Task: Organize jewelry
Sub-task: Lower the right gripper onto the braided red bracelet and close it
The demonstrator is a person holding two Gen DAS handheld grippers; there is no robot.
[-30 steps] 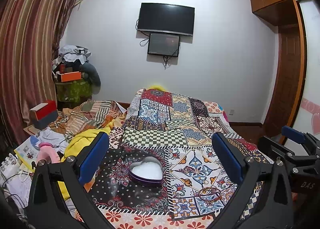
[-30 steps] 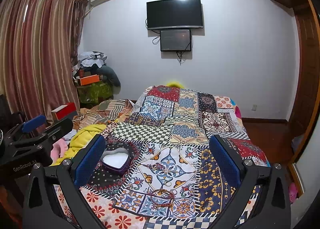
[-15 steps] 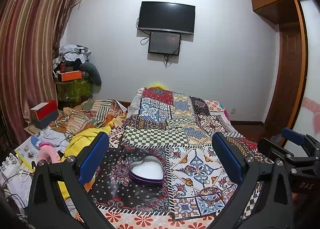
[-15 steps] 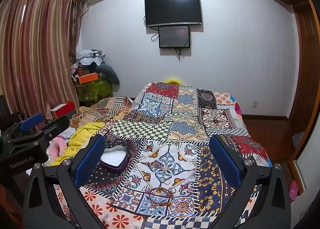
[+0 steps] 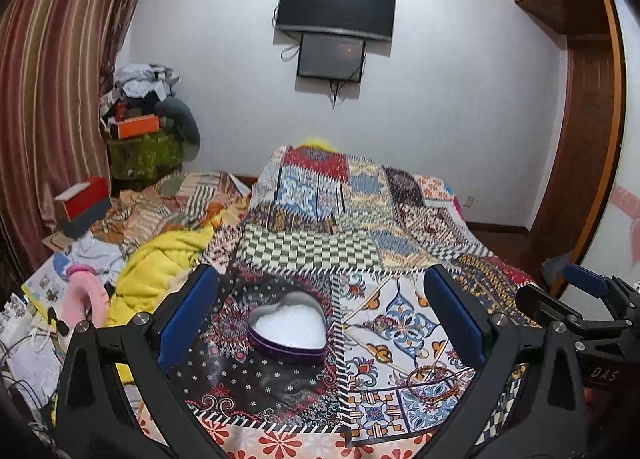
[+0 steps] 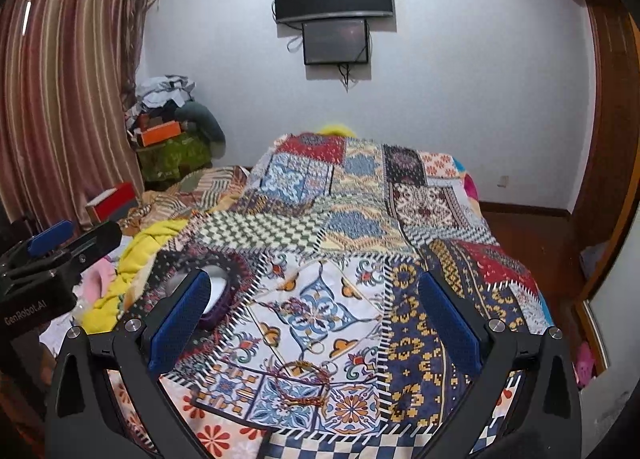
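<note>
Both tools have dipped slightly toward the patchwork bedspread [image 6: 320,299]. Right tool [image 6: 316,323] and left tool [image 5: 320,319] hang spread wide and empty. A thin red beaded bracelet [image 6: 301,383] lies near, right of the purple heart-shaped tin [image 5: 289,333]. Best descend squarely, pinching only cord, not cloth.

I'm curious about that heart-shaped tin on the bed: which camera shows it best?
The left wrist view: the tin sits whole between the open left tool's fingers, its white lining plain to see. In the right wrist view, the tin is mostly hidden behind a finger of the right tool.
</note>
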